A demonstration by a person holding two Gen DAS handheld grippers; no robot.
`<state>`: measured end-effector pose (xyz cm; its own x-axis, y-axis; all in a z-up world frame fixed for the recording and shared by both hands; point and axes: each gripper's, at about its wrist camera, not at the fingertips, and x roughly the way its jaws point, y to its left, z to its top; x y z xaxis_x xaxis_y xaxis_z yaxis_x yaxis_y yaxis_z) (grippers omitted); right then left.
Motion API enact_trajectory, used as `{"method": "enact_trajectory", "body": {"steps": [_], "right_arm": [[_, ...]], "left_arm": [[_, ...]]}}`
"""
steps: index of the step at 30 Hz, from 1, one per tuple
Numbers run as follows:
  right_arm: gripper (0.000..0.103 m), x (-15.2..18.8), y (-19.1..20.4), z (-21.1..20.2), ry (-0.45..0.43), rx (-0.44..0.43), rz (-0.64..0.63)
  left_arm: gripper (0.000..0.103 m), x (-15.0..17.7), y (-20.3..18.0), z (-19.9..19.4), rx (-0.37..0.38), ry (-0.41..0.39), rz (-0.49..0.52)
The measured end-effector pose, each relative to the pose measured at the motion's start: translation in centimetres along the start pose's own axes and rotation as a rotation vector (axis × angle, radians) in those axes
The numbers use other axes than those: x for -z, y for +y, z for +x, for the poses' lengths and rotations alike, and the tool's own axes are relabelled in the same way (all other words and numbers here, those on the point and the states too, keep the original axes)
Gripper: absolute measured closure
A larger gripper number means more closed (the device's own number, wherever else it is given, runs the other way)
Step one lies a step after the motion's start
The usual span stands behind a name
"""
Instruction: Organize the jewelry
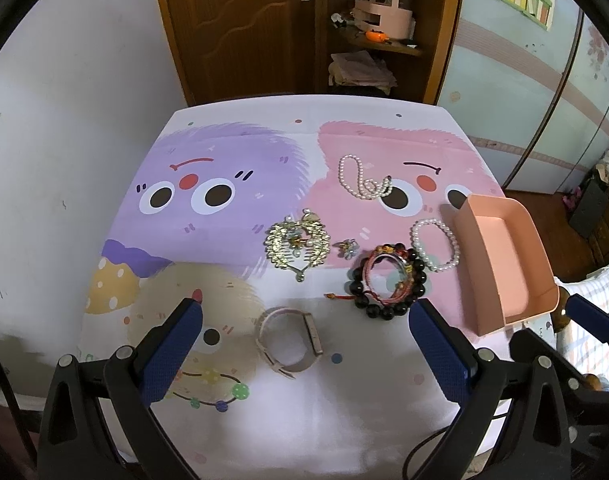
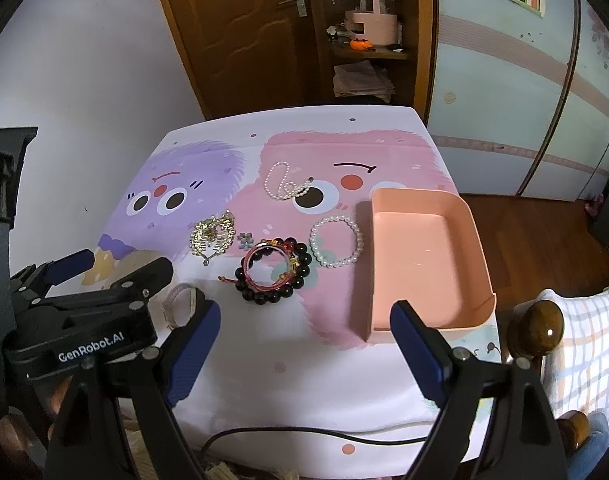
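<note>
the jewelry lies loose on the cartoon-printed table, none of it yet in the pink tray that sits at the right edge and looks empty. nearest the left gripper is a pale pink watch, resting on its side as an open loop just ahead of and between the two blue fingers, its flat face on the right of the loop and its strap end pointing back toward the camera; the loop's opening faces up, so a pinch across the band looks like the natural way in. the left gripper is spread wide and grips nothing. the right gripper is likewise spread and empty, and it hovers nearer the tray and the dark bead bracelet, which has red cord bangles lying inside and across it. just beside that, toward the tray, is a white pearl bracelet lying flat as a ring. farther back a pearl necklace is looped on the pink monster print, and to the left sit a gold leaf-shaped hair comb and a small flower ring, apart from each other. judging by position, the watch suits the left gripper and the bracelets suit the right, with the tray well to the right of the watch.
</note>
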<state>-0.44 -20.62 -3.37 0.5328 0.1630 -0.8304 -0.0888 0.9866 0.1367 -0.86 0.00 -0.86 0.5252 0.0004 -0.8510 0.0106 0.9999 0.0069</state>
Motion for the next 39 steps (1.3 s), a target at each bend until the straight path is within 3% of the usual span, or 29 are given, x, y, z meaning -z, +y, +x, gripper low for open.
{"method": "enact_trajectory", "body": {"steps": [10, 16, 18, 26, 34, 39], "right_arm": [[0.017, -0.6, 0.3, 1.7, 0.04, -0.03, -0.002], [0.028, -1.4, 0.3, 3.8, 0.103, -0.081, 0.013], [0.036, -1.8, 0.2, 4.6, 0.12, -0.092, 0.015], [0.051, -2.7, 0.0, 8.3, 0.192, -0.123, 0.006], [0.053, -3.1, 0.7, 10.7, 0.221, -0.134, -0.041], [0.053, -3.4, 1.0, 12.5, 0.238, -0.12, -0.071]], "left_arm": [[0.001, -0.2, 5.5, 2.8, 0.022, 0.076, -0.07], [0.001, 0.5, 9.0, 5.4, 0.063, 0.161, -0.149], [0.002, 0.7, 9.8, 6.4, 0.083, 0.189, -0.166], [0.003, 2.1, 8.6, 9.0, 0.089, 0.266, -0.108], [0.01, 3.2, 8.1, 11.3, 0.076, 0.355, -0.1], [0.025, 4.0, 7.5, 12.7, 0.081, 0.413, -0.105]]}}
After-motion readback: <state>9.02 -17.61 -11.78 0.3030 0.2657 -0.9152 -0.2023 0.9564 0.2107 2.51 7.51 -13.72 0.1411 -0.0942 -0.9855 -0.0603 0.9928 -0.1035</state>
